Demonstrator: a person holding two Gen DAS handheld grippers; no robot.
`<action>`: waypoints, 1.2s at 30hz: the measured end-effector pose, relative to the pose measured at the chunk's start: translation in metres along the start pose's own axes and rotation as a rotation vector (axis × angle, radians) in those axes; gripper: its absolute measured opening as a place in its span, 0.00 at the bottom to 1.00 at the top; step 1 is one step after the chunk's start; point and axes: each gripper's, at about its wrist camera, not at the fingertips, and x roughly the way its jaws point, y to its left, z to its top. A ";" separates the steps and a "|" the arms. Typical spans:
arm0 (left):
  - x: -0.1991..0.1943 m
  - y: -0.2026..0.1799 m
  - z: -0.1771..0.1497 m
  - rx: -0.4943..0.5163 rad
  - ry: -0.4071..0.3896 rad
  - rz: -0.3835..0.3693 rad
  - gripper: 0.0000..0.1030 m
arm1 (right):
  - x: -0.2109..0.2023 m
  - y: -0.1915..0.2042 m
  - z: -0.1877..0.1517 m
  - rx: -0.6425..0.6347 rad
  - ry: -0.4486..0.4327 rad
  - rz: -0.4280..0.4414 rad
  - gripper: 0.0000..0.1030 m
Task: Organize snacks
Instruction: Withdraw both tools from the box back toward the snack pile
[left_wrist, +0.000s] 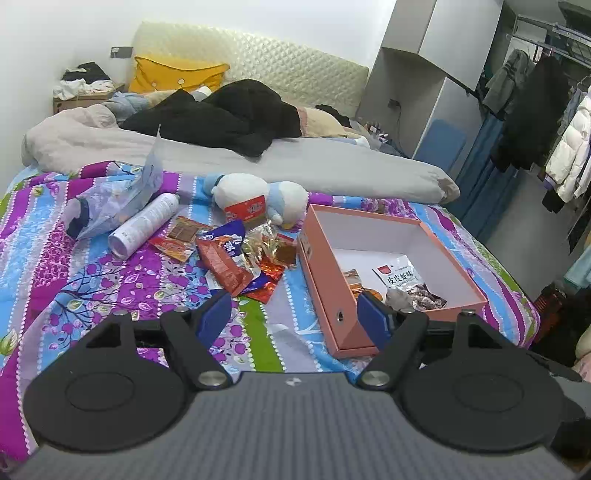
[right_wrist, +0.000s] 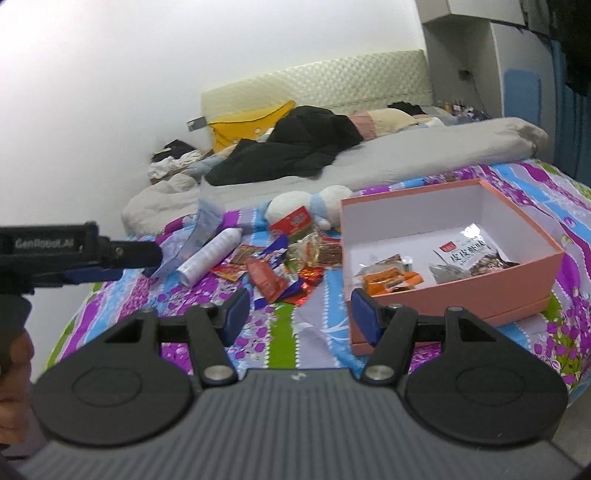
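A pile of snack packets (left_wrist: 236, 258) lies on the patterned bedspread, also in the right wrist view (right_wrist: 277, 273). A pink open box (left_wrist: 325, 273) stands to its right and holds a white seafood snack bag (left_wrist: 400, 275) and an orange packet (right_wrist: 388, 278); the box also shows in the right wrist view (right_wrist: 461, 295). My left gripper (left_wrist: 297, 317) is open and empty, above the bedspread between pile and box. My right gripper (right_wrist: 299, 314) is open and empty, near the box's front left corner. The left gripper's body (right_wrist: 74, 251) shows at the left of the right wrist view.
A white spray can (left_wrist: 146, 223), a clear plastic bag (left_wrist: 110, 199) and a white and blue plush toy (left_wrist: 258, 195) lie behind the pile. Grey duvet (left_wrist: 258, 158) and black clothes (left_wrist: 221, 114) sit further back. A clothes rack (left_wrist: 546, 122) stands right of the bed.
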 end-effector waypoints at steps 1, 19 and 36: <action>-0.002 0.002 -0.002 0.001 -0.002 0.000 0.77 | -0.001 0.003 -0.003 0.001 -0.007 0.009 0.62; -0.011 0.084 -0.048 -0.107 -0.007 0.089 0.77 | 0.033 0.053 -0.048 -0.047 0.010 -0.007 0.62; 0.074 0.126 -0.026 -0.103 0.046 0.109 0.77 | 0.090 0.062 -0.048 -0.176 -0.002 -0.044 0.62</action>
